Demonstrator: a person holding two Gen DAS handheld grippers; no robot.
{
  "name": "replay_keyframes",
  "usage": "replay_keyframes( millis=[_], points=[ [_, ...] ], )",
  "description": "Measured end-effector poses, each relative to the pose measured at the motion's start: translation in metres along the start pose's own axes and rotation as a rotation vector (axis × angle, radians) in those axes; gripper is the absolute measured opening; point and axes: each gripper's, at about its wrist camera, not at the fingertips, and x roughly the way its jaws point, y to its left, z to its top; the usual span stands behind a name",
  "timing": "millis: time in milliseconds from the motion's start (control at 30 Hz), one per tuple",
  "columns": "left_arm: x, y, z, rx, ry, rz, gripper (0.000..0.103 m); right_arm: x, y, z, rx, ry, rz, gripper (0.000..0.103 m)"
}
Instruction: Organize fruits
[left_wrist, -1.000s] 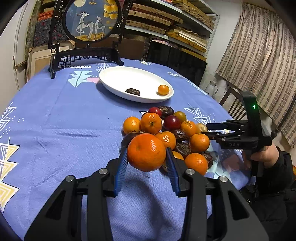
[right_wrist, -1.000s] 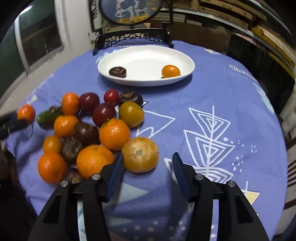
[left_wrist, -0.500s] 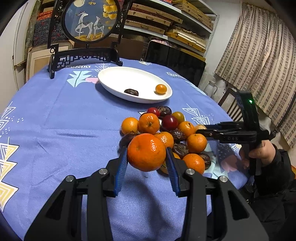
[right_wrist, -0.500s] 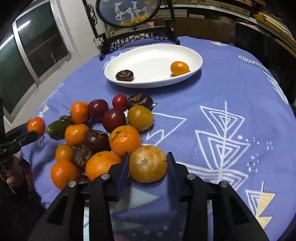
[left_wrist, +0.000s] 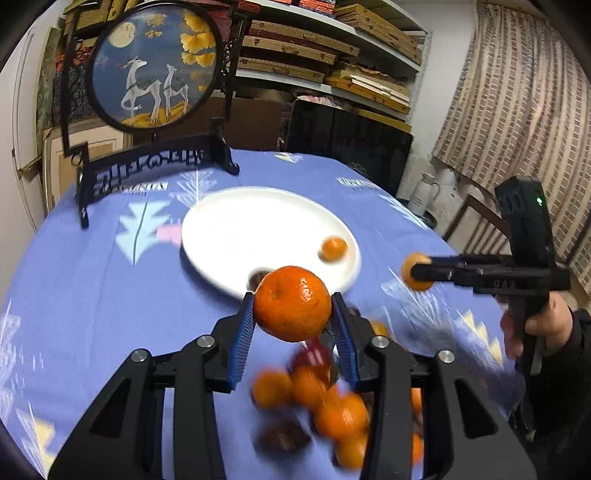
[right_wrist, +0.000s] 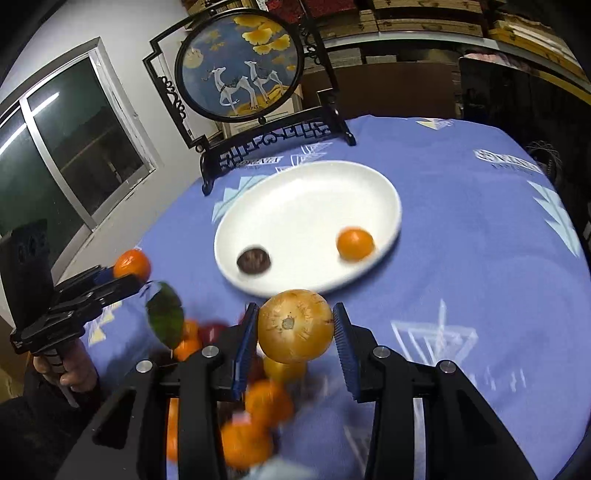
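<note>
Clearly both clamped: left gripper on mandarin, right gripper on yellow-brown fruit; round skins could slip, dropping short of the plate ahead.

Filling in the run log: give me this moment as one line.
left gripper: shut on orange | right gripper: shut on yellowish fruit | both lifted, facing plate | plate: small orange, dark fruit
</note>
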Motion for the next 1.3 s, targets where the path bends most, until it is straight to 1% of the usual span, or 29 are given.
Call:
replay_keyframes(
  millis=[67, 167, 300, 333, 367, 400, 433, 467, 500, 567, 667, 700, 733, 767, 833, 933, 1033, 1133, 1167, 1200, 1267, 1300],
  points=[
    [0.023, 0.004, 0.021, 0.013, 0.011, 0.018, 0.04, 0.019, -0.002, 0.017, 0.01, 0.003, -0.003, 0.041],
    [0.058, 0.012, 0.04, 0.017, 0.046, 0.04, 0.04, 0.049, -0.01, 0.04, 0.032, 0.01, -0.011, 0.041],
    [0.098, 0.02, 0.051, 0.022, 0.099, 0.074, 0.04, 0.082, -0.018, 0.061, 0.053, 0.017, -0.024, 0.041],
    [0.109, 0.023, 0.052, 0.018, 0.123, 0.083, 0.04, 0.089, -0.019, 0.065, 0.054, 0.016, -0.017, 0.043],
    [0.119, 0.027, 0.053, 0.01, 0.148, 0.103, 0.043, 0.092, -0.02, 0.067, 0.059, 0.012, -0.014, 0.051],
    [0.123, 0.03, 0.053, 0.003, 0.155, 0.122, 0.053, 0.093, -0.022, 0.07, 0.072, 0.006, -0.022, 0.059],
    [0.122, 0.033, 0.052, -0.007, 0.156, 0.14, 0.059, 0.09, -0.023, 0.071, 0.083, -0.005, -0.03, 0.071],
    [0.118, 0.036, 0.051, -0.015, 0.147, 0.141, 0.065, 0.085, -0.023, 0.07, 0.089, -0.027, -0.031, 0.071],
    [0.108, 0.037, 0.049, -0.02, 0.13, 0.136, 0.067, 0.075, -0.021, 0.066, 0.079, -0.046, -0.043, 0.071],
    [0.088, 0.036, 0.044, -0.006, 0.104, 0.133, 0.067, 0.061, -0.017, 0.057, 0.063, -0.063, -0.058, 0.071],
    [0.045, 0.027, 0.025, 0.039, 0.068, 0.097, 0.068, 0.034, -0.009, 0.032, 0.04, -0.07, -0.053, 0.071],
    [0.028, 0.021, 0.011, 0.068, 0.06, 0.084, 0.068, 0.027, -0.006, 0.024, 0.026, -0.074, -0.058, 0.071],
    [0.014, 0.016, -0.003, 0.096, 0.055, 0.081, 0.068, 0.017, -0.002, 0.01, 0.005, -0.082, -0.07, 0.074],
    [0.007, 0.012, -0.012, 0.111, 0.054, 0.081, 0.068, 0.008, 0.002, -0.005, -0.013, -0.087, -0.079, 0.077],
    [-0.013, 0.004, -0.043, 0.147, 0.067, 0.075, 0.068, -0.004, 0.007, -0.03, -0.031, -0.081, -0.079, 0.08],
    [-0.033, -0.006, -0.086, 0.194, 0.095, 0.074, 0.068, -0.017, 0.013, -0.066, -0.033, -0.065, -0.04, 0.08],
    [-0.042, -0.013, -0.115, 0.223, 0.11, 0.08, 0.068, -0.027, 0.022, -0.1, -0.052, -0.047, -0.017, 0.08],
    [-0.037, -0.013, -0.131, 0.209, 0.134, 0.102, 0.068, -0.033, 0.032, -0.124, -0.068, -0.029, -0.014, 0.08],
    [-0.035, -0.012, -0.134, 0.201, 0.141, 0.106, 0.065, -0.035, 0.034, -0.13, -0.07, -0.024, -0.012, 0.08],
    [-0.031, -0.011, -0.136, 0.189, 0.154, 0.107, 0.059, -0.036, 0.036, -0.135, -0.071, -0.021, -0.012, 0.08],
    [-0.021, -0.01, -0.139, 0.17, 0.179, 0.094, 0.053, -0.038, 0.038, -0.14, -0.065, -0.021, -0.011, 0.08],
    [-0.019, -0.011, -0.139, 0.166, 0.182, 0.09, 0.052, -0.039, 0.038, -0.142, -0.058, -0.022, -0.008, 0.08]
  ],
)
